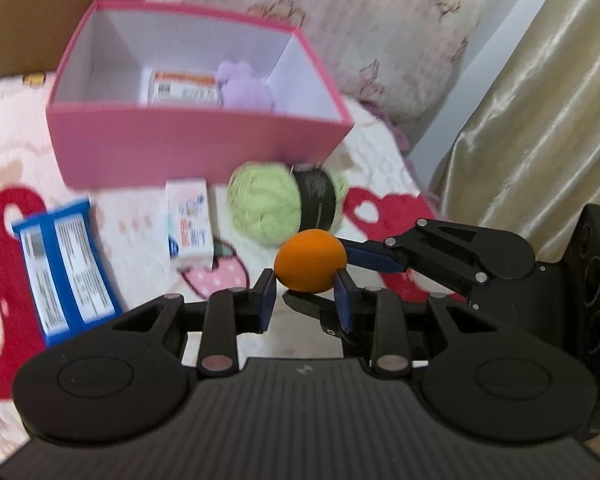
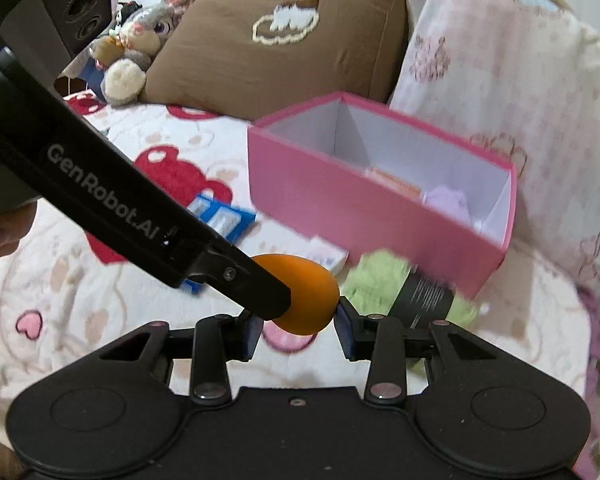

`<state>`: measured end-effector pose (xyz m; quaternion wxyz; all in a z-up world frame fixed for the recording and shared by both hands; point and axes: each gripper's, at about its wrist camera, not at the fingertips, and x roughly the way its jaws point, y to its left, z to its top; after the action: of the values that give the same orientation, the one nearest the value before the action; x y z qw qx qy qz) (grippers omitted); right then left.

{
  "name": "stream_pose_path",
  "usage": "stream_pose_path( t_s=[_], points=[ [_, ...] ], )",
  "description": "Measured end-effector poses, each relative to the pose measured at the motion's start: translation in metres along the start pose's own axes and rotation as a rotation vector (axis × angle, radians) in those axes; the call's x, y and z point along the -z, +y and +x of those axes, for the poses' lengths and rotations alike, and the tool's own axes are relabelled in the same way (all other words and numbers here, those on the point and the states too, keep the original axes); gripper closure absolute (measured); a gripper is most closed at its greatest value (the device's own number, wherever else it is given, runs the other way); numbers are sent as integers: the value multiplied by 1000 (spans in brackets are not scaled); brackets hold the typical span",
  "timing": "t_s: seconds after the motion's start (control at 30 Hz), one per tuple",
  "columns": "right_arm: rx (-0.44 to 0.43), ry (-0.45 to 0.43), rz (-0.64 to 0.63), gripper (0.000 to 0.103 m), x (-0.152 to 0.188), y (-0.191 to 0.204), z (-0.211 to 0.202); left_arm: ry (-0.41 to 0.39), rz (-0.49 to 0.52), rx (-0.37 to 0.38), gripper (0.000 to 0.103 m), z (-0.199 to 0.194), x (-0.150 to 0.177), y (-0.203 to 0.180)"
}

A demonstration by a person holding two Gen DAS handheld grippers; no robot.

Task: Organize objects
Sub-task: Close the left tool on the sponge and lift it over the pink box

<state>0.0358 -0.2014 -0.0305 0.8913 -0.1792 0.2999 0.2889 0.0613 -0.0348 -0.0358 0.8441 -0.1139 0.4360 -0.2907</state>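
A smooth orange egg-shaped ball (image 1: 310,261) is gripped between the blue pads of both closed jaw pairs, clear of the blanket, while beyond the jaws a green yarn ball (image 1: 278,202) is seen just before an open pink box (image 1: 196,92) holding a purple plush (image 1: 246,87).

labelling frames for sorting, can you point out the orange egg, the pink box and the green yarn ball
orange egg (image 1: 309,265): left wrist view, middle of its orange shell
pink box (image 1: 188,148): left wrist view, its near outer wall
green yarn ball (image 1: 260,204): left wrist view, green wool left of the dark band
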Motion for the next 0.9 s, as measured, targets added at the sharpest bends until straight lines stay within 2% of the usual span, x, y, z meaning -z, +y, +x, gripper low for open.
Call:
stream_pose_path(
  t_s=[0.17, 0.4, 0.63, 0.9],
  points=[
    [5, -54, -34, 60, -26, -4, -6, -7, 5, -28, 73, -18, -30, -6],
    [25, -115, -6, 60, -63, -20, -5, -11, 8, -48, 73, -29, -74, -7],
    [5, -107, 76, 60, -98, -53, 19, -50, 59, -101, 73, -18, -118, -5],
    [-33, -37, 243, 60, -126, -97, 67, -33, -37, -66, 72, 23, -169, 28]
  ],
)
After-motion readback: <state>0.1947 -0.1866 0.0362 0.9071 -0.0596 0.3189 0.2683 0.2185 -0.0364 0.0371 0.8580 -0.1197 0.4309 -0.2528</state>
